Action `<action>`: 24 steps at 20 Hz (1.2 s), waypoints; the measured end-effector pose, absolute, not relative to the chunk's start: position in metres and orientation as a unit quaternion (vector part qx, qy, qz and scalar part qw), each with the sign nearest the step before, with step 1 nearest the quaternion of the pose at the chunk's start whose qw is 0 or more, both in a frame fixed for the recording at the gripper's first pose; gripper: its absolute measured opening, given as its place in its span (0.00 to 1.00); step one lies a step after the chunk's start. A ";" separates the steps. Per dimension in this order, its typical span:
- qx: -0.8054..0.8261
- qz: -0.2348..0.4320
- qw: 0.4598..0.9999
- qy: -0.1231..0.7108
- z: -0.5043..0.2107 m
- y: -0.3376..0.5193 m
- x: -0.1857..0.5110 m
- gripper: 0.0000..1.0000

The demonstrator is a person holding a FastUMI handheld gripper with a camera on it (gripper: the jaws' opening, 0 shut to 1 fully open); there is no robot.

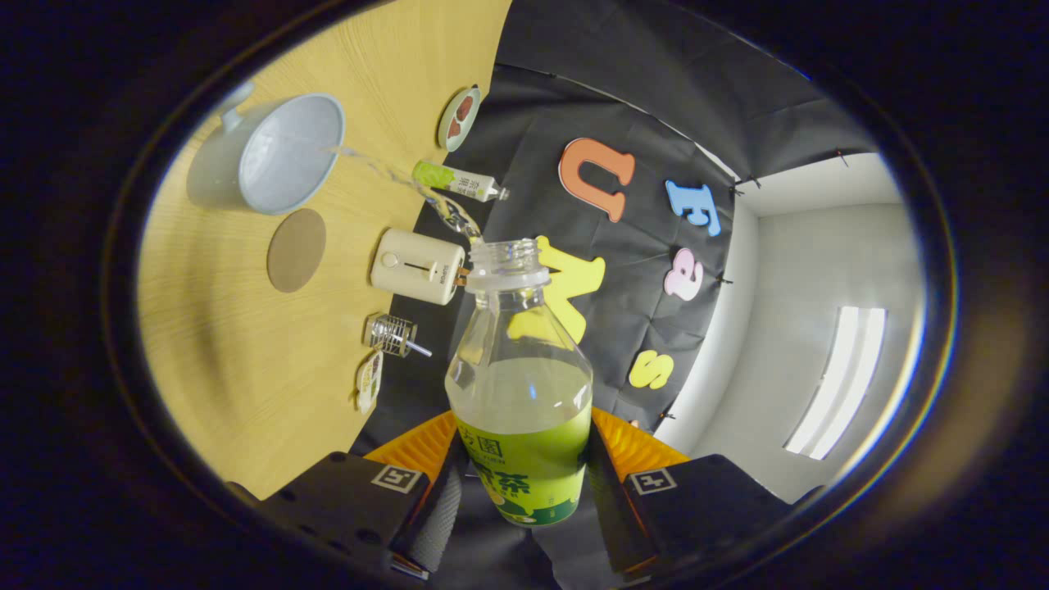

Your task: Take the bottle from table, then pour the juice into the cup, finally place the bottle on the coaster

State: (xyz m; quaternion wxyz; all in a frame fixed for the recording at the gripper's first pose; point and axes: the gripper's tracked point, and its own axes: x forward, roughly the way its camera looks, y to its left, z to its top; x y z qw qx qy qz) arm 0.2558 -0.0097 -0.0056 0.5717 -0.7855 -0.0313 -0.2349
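Gripper view: gripper [524, 483] clamping tilted bottle [519, 393].

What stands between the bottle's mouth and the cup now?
Nothing visible does. The tongs are shut on the bottle, and the juice stream runs freely from its open mouth into the cup. The coaster lies beside the cup, uncovered.

We're looking at a light wooden table [246, 352] with visible grain, its far edge running right up against the black cloth wall [656, 106] with its creases. Past the cloth there's a plain pale wall [803, 262] with a long bright light panel [840, 381].
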 end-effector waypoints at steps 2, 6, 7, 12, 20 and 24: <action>-0.787 -0.238 0.568 -0.036 -0.003 -0.008 0.253 0.77; -0.791 -0.244 0.560 -0.043 0.003 -0.006 0.254 0.77; -0.791 -0.246 0.558 -0.044 0.005 -0.005 0.254 0.77; -0.803 -0.253 0.537 -0.062 0.013 -0.001 0.253 0.77; -0.813 -0.261 0.514 -0.087 0.024 0.009 0.248 0.77; -0.815 -0.267 0.505 -0.094 0.035 0.012 0.245 0.77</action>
